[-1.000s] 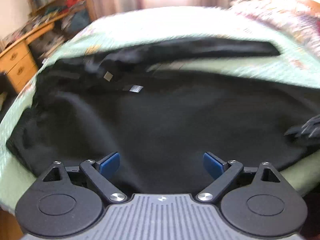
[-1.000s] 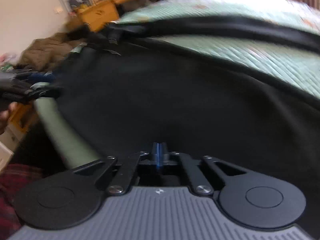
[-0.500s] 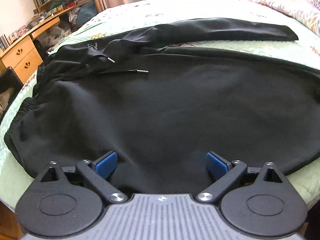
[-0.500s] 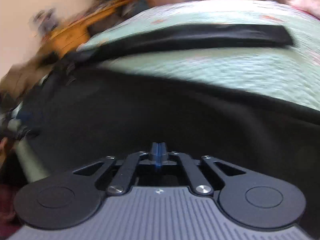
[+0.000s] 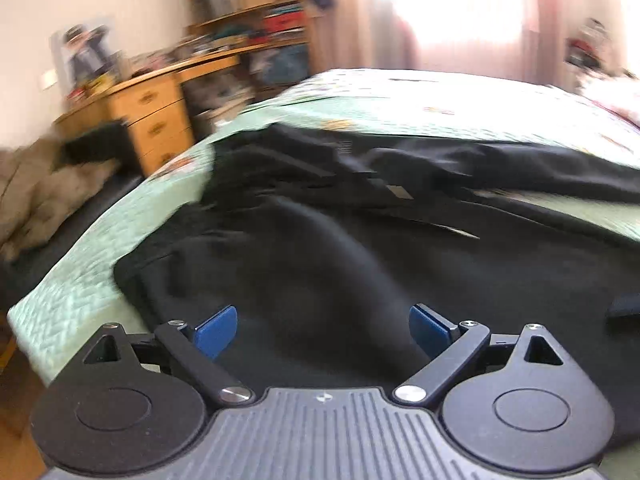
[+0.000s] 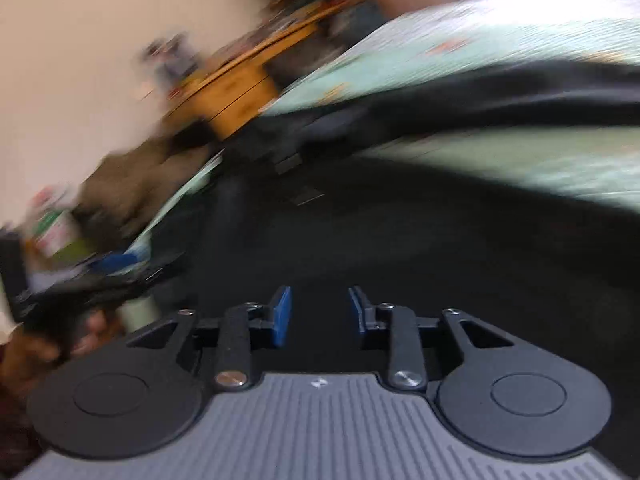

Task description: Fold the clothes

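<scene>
left gripper [image 5: 322, 330]: jaws spread wide, blue pads [image 5: 214, 330] far apart with nothing pinched; it hangs over the near edge of the dark garment; in the right wrist view it's that blurry dark thing at 9 o'clock [image 6: 100, 284], with a hand [image 6: 36, 348] wrapped round it lower down

right gripper [image 6: 320, 314]: jaws released too, but with a narrower gap; blue pads [image 6: 282, 314] parallel, nothing between them; black cloth right underneath, can't tell if the tips touch it

black sweatpants [image 5: 360, 264]: spread flat on the bed, filling the middle of both views; waistband end toward 10 o'clock in the left wrist view; one leg runs off toward 3 o'clock, the other [image 5: 500, 160] lies further back, with a strip of bedspread showing between them; drawstring tips [image 5: 396, 192] near the middle top, pretty smeared

bedspread [image 5: 80, 292]: pale green, quilted; shows at 8 o'clock and along the far side at 12 to 2

wooden drawers [image 5: 156, 120]: at 10 o'clock, off the bed, cluttered shelves [image 5: 256, 8] above toward 11

brownish heap [image 5: 44, 192]: at 9 o'clock beside the bed; too blurry to tell what it is

window [image 5: 448, 4]: blown-out bright at 1 o'clock, with curtains

both views are heavily motion-blurred, the right one worst
</scene>
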`<control>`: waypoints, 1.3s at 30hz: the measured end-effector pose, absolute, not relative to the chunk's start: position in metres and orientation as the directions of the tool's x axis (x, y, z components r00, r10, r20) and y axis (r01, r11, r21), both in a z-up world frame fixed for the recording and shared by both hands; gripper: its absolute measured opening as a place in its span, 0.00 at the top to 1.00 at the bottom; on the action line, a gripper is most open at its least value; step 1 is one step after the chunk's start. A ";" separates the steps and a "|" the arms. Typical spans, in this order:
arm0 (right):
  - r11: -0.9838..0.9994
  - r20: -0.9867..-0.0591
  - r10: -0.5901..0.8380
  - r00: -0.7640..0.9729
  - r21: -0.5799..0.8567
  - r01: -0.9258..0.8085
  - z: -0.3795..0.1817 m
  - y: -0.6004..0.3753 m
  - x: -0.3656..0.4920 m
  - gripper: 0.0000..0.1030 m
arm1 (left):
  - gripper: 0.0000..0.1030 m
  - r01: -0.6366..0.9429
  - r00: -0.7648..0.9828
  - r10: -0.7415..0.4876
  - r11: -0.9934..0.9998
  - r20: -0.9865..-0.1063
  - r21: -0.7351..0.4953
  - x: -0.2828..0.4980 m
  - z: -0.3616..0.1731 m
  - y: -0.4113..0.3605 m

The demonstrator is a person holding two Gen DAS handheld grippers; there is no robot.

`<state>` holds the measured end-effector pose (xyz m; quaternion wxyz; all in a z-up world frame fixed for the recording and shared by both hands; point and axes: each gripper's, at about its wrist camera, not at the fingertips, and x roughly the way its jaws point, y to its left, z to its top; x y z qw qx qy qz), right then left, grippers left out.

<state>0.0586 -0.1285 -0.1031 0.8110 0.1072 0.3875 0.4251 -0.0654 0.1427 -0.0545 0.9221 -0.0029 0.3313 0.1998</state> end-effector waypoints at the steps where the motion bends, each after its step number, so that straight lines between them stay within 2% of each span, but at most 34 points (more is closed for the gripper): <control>1: 0.572 -0.532 0.799 0.280 0.527 -0.629 -0.103 -0.103 0.060 0.67 | 0.09 -0.398 0.691 0.396 0.907 -0.606 0.138 -0.063 -0.058 0.153; 4: 0.465 -0.522 0.840 0.145 0.557 -0.689 -0.104 -0.045 0.065 0.67 | 0.10 -0.467 0.624 0.476 0.863 -0.620 0.192 -0.052 -0.073 0.183; 6: 0.446 -0.558 0.825 0.090 0.546 -0.710 -0.103 -0.015 0.075 0.68 | 0.13 -0.504 0.578 0.486 0.844 -0.655 0.182 -0.047 -0.084 0.205; 7: 0.481 -0.602 0.791 0.105 0.508 -0.715 -0.109 -0.010 0.080 0.73 | 0.11 -0.520 0.560 0.475 0.840 -0.679 0.158 -0.047 -0.089 0.215; 8: 0.512 -0.615 0.776 0.140 0.485 -0.709 -0.116 -0.014 0.090 1.00 | 0.11 -0.522 0.570 0.456 0.843 -0.684 0.127 -0.050 -0.090 0.222; 9: 0.545 -0.622 0.763 0.176 0.471 -0.694 -0.123 -0.020 0.100 1.00 | 0.09 -0.524 0.575 0.448 0.844 -0.684 0.111 -0.053 -0.091 0.228; 11: 0.678 -0.620 0.713 0.329 0.486 -0.552 -0.121 -0.048 0.121 1.00 | 0.08 -0.522 0.578 0.428 0.848 -0.695 0.088 -0.057 -0.094 0.236; 13: 0.802 -0.646 0.588 0.488 0.383 -0.459 -0.105 -0.055 0.124 1.00 | 0.08 -0.525 0.582 0.409 0.849 -0.703 0.059 -0.059 -0.093 0.242; 14: 0.818 -0.645 0.562 0.517 0.344 -0.460 -0.096 -0.049 0.120 0.95 | 0.09 -0.529 0.583 0.404 0.847 -0.705 0.048 -0.059 -0.092 0.244; 15: 0.825 -0.643 0.550 0.533 0.316 -0.469 -0.089 -0.042 0.116 0.95 | 0.13 -0.539 0.582 0.414 0.841 -0.700 0.049 -0.059 -0.088 0.244; 18: 0.663 -0.618 0.708 0.342 0.415 -0.623 -0.081 0.001 0.097 0.88 | 0.15 -0.538 0.616 0.439 0.841 -0.654 0.057 -0.060 -0.069 0.232; 20: 0.571 -0.624 0.752 0.213 0.455 -0.683 -0.088 0.026 0.088 0.78 | 0.15 -0.525 0.638 0.435 0.849 -0.635 0.055 -0.055 -0.061 0.230; 21: 0.533 -0.628 0.762 0.159 0.469 -0.704 -0.092 0.037 0.084 0.77 | 0.14 -0.521 0.646 0.434 0.852 -0.628 0.053 -0.052 -0.056 0.228; 22: 0.558 -0.647 0.741 0.177 0.448 -0.698 -0.100 0.034 0.085 0.78 | 0.14 -0.524 0.653 0.432 0.850 -0.622 0.041 -0.048 -0.052 0.228; 24: 0.647 -0.643 0.715 0.274 0.462 -0.606 -0.106 0.008 0.101 1.00 | 0.13 -0.552 0.646 0.436 0.834 -0.626 0.012 -0.037 -0.046 0.236; 26: 0.734 -0.641 0.667 0.380 0.477 -0.484 -0.106 -0.024 0.114 1.00 | 0.11 -0.581 0.631 0.442 0.813 -0.637 -0.012 -0.023 -0.047 0.246; 29: 0.773 -0.637 0.625 0.452 0.423 -0.472 -0.087 -0.032 0.117 0.90 | 0.10 -0.618 0.608 0.448 0.785 -0.656 -0.036 -0.006 -0.058 0.262; 30: 0.766 -0.626 0.633 0.456 0.418 -0.489 -0.081 -0.028 0.121 0.81 | 0.10 -0.630 0.600 0.449 0.775 -0.662 -0.044 0.000 -0.061 0.267; 33: 0.743 -0.592 0.657 0.467 0.400 -0.537 -0.063 -0.017 0.131 0.64 | 0.09 -0.665 0.575 0.453 0.744 -0.681 -0.067 0.017 -0.071 0.283; 39: 0.719 -0.565 0.668 0.484 0.323 -0.616 -0.054 0.039 0.171 0.64 | 0.09 -0.704 0.550 0.451 0.703 -0.703 -0.100 0.040 -0.086 0.306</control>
